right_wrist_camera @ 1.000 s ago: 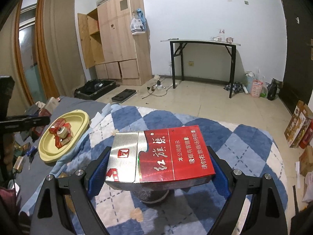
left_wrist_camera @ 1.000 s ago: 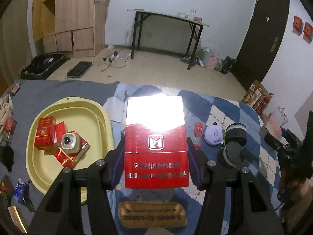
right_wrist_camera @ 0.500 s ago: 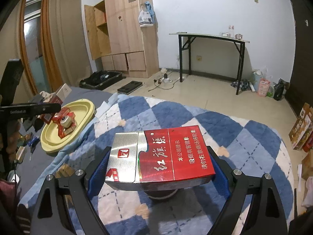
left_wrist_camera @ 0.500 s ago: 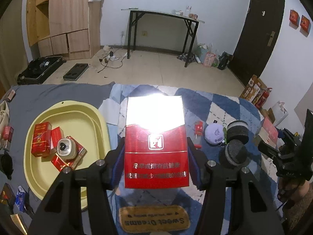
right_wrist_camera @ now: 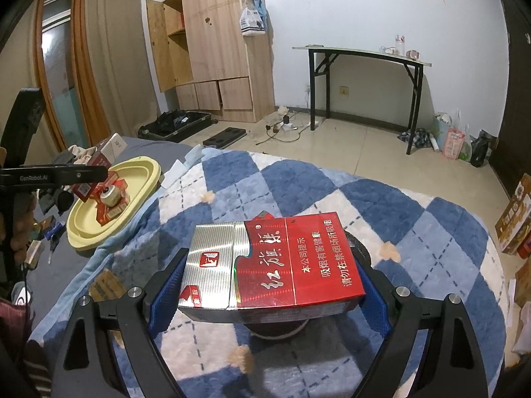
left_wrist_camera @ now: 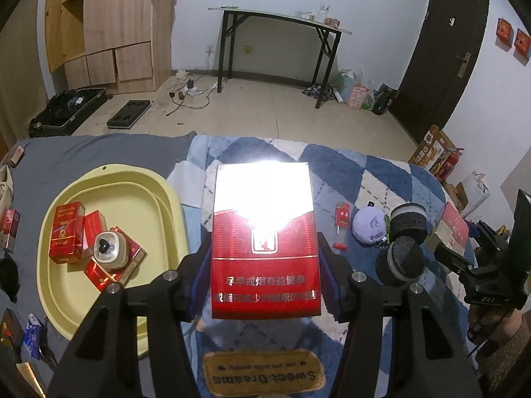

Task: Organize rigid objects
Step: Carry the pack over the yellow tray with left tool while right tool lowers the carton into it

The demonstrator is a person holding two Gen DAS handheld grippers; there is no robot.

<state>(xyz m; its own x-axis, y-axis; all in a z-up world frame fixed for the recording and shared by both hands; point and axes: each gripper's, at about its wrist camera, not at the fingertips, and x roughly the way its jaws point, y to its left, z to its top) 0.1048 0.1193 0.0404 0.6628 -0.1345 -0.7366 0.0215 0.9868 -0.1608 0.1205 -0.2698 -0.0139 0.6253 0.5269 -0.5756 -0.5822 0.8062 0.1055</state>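
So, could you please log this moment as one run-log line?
left gripper: shut on red-and-silver cigarette pack | right gripper: shut on red-and-silver cigarette box | pale yellow oval tray: holds red boxes

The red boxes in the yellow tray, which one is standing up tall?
The leftmost red box in the yellow tray stands upright. The others lie flat, one under the small round cream gadget.

A red cigarette pack (left_wrist_camera: 265, 265) with a glare-washed silver top is clamped long-side up, above the blue checked blanket (left_wrist_camera: 348, 172). A second red-and-silver cigarette pack (right_wrist_camera: 270, 265) is gripped sideways by its ends. Left of the blanket, a yellow tray (left_wrist_camera: 109, 305) holds three red packs (left_wrist_camera: 66, 232) and a small round cream camera (left_wrist_camera: 108, 252).
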